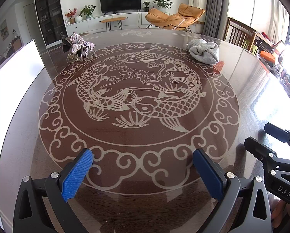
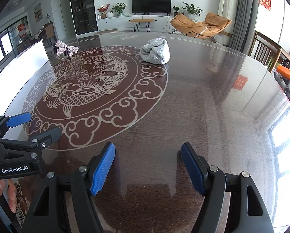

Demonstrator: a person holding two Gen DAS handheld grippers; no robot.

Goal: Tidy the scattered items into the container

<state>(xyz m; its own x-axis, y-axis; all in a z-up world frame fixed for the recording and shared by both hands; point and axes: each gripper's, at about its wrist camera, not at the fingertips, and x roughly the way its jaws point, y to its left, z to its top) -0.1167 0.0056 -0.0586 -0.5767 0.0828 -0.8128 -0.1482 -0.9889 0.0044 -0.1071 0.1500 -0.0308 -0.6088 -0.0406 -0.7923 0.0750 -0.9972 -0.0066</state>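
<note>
1. Glass-topped round table with koi pattern, living room beyond: bare glass near the camera.
2. Nearest: left gripper and right gripper, blue pads spread wide, released, grasping nothing, poised above the glass.
3. Left edge: white box-like container, inside hidden, contents impossible to tell.
4. Farther: glittery silver bow hair clip just beside the container; crumpled grey knitted cloth well apart, far right.
5. Judged barely begun: both items left to collect.
</note>
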